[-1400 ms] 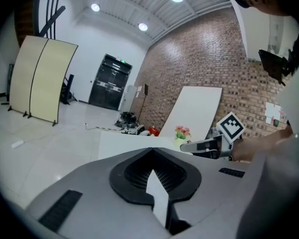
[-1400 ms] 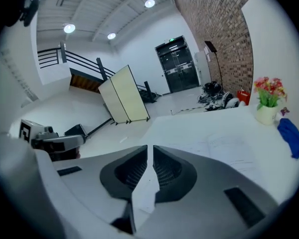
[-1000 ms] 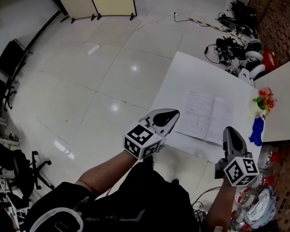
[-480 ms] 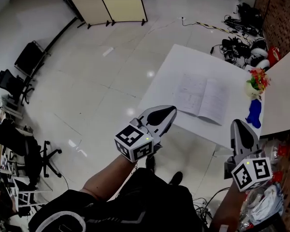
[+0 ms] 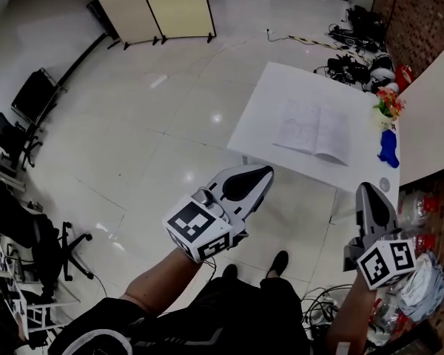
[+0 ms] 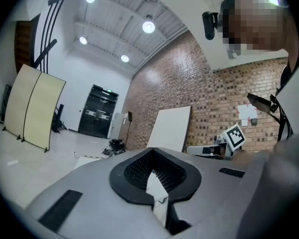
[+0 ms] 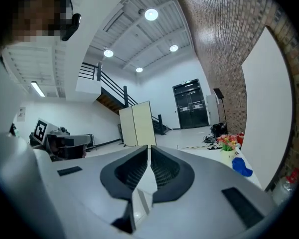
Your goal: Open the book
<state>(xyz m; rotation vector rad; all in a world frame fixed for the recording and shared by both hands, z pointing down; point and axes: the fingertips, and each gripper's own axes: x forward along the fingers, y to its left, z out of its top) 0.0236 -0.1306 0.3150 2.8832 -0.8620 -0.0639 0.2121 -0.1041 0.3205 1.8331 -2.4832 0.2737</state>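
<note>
Standing over there, could you see where the book (image 5: 316, 130) lay and what the grippers had hold of? (first onlooker)

It lay flat on the white table (image 5: 266, 109), already spread open with its pages up, and a blue thing (image 5: 388, 148) and a pot of flowers (image 5: 387, 106) were off to its right. Both grippers were well apart from it, held about level over the floor. The left gripper (image 5: 260, 174) had its jaws closed together on nothing. The right gripper (image 5: 368, 192) was the same, pads met and empty. (second onlooker)

So what would doing it well have meant? (first onlooker)

To my eye the opening looked done, so the sound course was to hold the closed jaws clear of the table and not brush the pages. Had another leaf needed turning, I reckoned the person should step in close and part one pair of jaws a little. They could then come in low at the free page edge while the other gripper steadied the opposite page. (second onlooker)
</note>
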